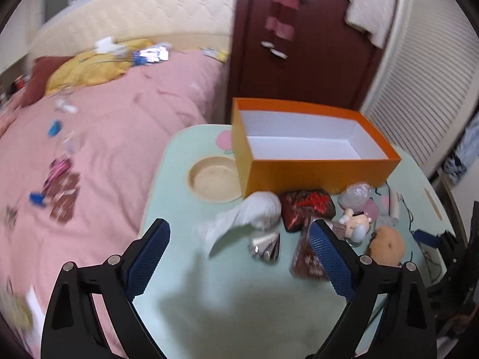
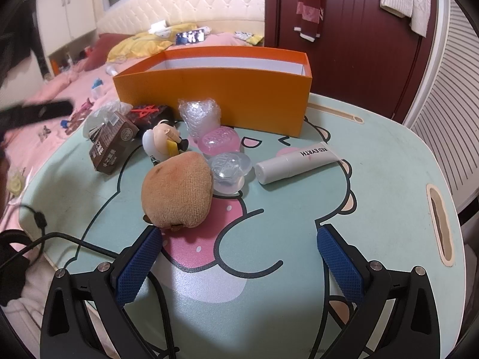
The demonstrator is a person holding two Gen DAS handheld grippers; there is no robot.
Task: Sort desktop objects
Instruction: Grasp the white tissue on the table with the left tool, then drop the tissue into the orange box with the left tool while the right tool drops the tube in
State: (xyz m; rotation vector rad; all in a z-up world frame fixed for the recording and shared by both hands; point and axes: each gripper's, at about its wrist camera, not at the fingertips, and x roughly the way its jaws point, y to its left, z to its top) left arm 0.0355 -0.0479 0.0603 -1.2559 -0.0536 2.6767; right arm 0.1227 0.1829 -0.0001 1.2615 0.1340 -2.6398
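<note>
An empty orange box (image 1: 317,176) (image 2: 215,98) stands at the back of the mint table (image 2: 374,161). In front of it lie a white plastic bag (image 1: 254,212), a dark red pouch (image 1: 308,209), a silver foil piece (image 1: 265,246), a brown carton (image 1: 308,257) (image 2: 112,146), a small figurine (image 2: 163,143), a tan plush (image 2: 179,191) (image 1: 387,243), clear and pink gel pieces (image 2: 223,155), a bubble-wrap bundle (image 2: 199,116) and a white tube (image 2: 295,164). My left gripper (image 1: 239,236) is open above the table, near the bag. My right gripper (image 2: 239,242) is open, just short of the plush.
A round cup recess (image 1: 214,178) sits at the table's left. A bed with a pink quilt (image 1: 104,149) and scattered items lies left of the table. A dark red door (image 2: 353,30) and a slatted panel (image 2: 449,95) stand behind. A black cable (image 2: 74,240) runs across the near left.
</note>
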